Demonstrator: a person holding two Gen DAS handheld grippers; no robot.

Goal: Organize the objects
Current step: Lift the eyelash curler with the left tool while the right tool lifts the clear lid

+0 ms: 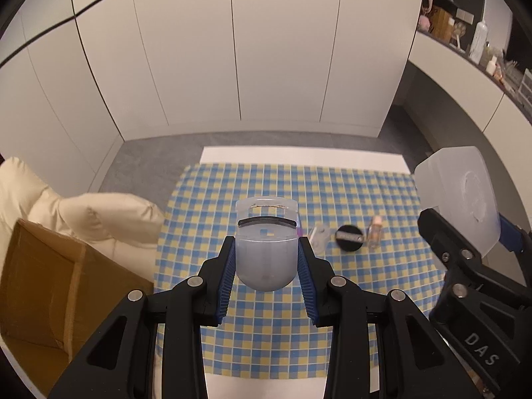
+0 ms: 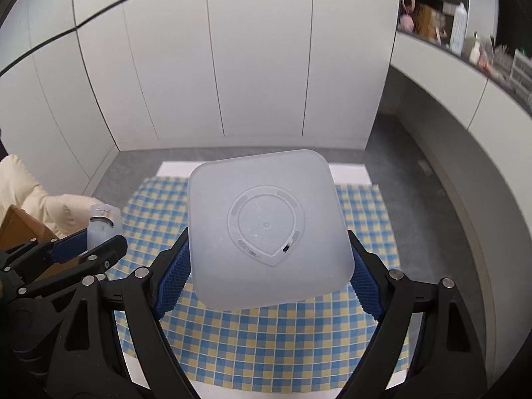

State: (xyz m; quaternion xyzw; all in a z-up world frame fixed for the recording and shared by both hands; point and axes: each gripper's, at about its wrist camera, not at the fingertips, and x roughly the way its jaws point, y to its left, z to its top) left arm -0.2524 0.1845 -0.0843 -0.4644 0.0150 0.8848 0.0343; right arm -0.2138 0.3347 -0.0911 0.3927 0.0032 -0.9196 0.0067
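My left gripper point(image 1: 266, 259) is shut on a translucent eyelash curler point(image 1: 266, 249) with a black pad, held above the blue and yellow checked cloth point(image 1: 266, 332). My right gripper point(image 2: 269, 259) is shut on a frosted square plastic box point(image 2: 266, 229), bottom toward the camera, held above the cloth point(image 2: 266, 349). The box point(image 1: 465, 199) also shows at the right of the left wrist view. On the cloth lie a round black compact point(image 1: 349, 237), a small clear bottle point(image 1: 375, 232) and a clear plastic piece point(image 1: 319, 236).
A cardboard box point(image 1: 50, 299) and a cream cushion point(image 1: 83, 206) sit left of the table. White cupboard doors point(image 1: 232, 50) stand behind. A shelf with bottles point(image 1: 478, 40) runs along the right wall.
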